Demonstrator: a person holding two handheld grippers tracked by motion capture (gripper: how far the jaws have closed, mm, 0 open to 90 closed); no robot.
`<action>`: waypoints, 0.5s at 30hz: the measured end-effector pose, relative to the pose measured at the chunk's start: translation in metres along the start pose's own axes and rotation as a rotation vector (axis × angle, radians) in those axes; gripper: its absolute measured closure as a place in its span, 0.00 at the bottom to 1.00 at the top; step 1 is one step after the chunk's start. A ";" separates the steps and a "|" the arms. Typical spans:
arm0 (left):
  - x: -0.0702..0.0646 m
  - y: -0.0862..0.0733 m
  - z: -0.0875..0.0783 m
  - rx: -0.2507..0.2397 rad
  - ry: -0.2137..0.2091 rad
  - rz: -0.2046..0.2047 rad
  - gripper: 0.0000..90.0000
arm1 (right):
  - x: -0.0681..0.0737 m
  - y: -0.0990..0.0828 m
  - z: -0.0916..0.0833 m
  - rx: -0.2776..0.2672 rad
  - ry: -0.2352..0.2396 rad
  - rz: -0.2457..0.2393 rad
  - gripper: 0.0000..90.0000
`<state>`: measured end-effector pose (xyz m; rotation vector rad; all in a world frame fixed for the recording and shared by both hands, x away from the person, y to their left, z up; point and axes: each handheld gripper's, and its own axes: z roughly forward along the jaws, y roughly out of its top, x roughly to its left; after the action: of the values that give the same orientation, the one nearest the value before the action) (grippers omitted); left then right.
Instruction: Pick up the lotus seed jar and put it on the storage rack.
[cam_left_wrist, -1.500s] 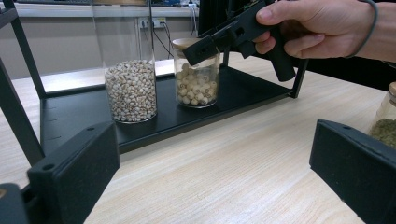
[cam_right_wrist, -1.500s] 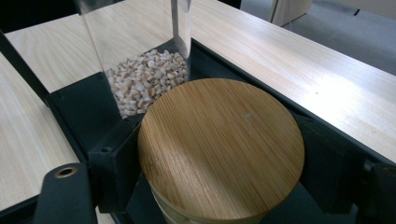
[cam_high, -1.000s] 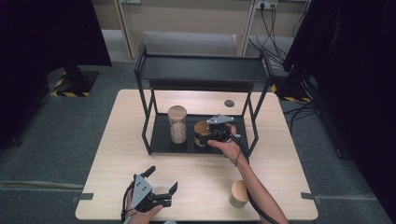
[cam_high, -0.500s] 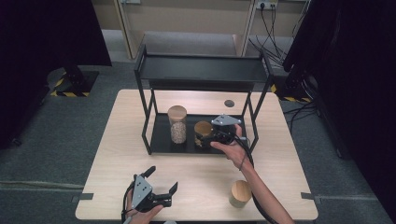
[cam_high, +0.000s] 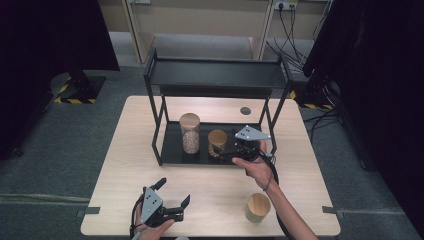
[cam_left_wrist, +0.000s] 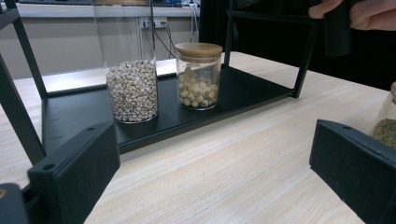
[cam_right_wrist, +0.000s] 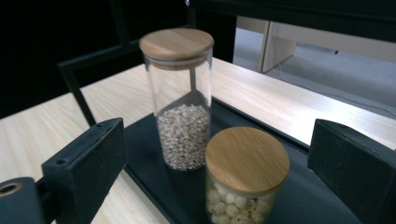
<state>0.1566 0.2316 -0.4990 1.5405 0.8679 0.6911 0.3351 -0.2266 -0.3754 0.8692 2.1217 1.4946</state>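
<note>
Looking down, high view: right claw (cam_high: 224, 150) level at the rack's lower shelf (cam_high: 172, 150), jaws pointing at the short jar (cam_high: 217, 142); parked low and side-on, probably to clear the top tray.
Short jar's spot: upright on that shelf, just beside the tall jar (cam_high: 189, 132), the two lined up as a row.
Left claw (cam_high: 174, 192): resting at the near edge of the tabletop (cam_high: 125, 165), jaws spread, nothing between them; kept well apart from the rack, apparently out of the working hand's way.
Spare jar (cam_high: 258, 207): standing alone on the tabletop by the right forearm, likely next in line for the shelf.
Switching to the left gripper view: left claw (cam_left_wrist: 215, 140) gaping over bare wood; both shelf jars upright ahead, spare jar (cam_left_wrist: 387, 126) at the right edge.
Over to the right gripper view: right claw (cam_right_wrist: 218, 135) wide apart, just been opening; short jar (cam_right_wrist: 246, 161) low between the jaws, pads off the glass, so set down and let go; tall jar (cam_right_wrist: 180, 93) right behind it.
</note>
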 end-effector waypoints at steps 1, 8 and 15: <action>0.000 0.000 0.000 0.000 0.000 0.000 0.01 | 0.001 -0.001 -0.002 -0.007 0.002 -0.004 0.05; 0.000 0.000 0.000 -0.001 0.000 0.001 0.01 | 0.002 -0.006 -0.020 -0.044 0.022 -0.007 0.04; -0.001 0.000 0.000 -0.001 -0.001 0.000 0.01 | 0.004 -0.012 -0.036 -0.069 0.042 -0.006 0.04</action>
<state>0.1563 0.2307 -0.4995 1.5401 0.8667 0.6910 0.3060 -0.2516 -0.3737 0.8134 2.0871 1.5863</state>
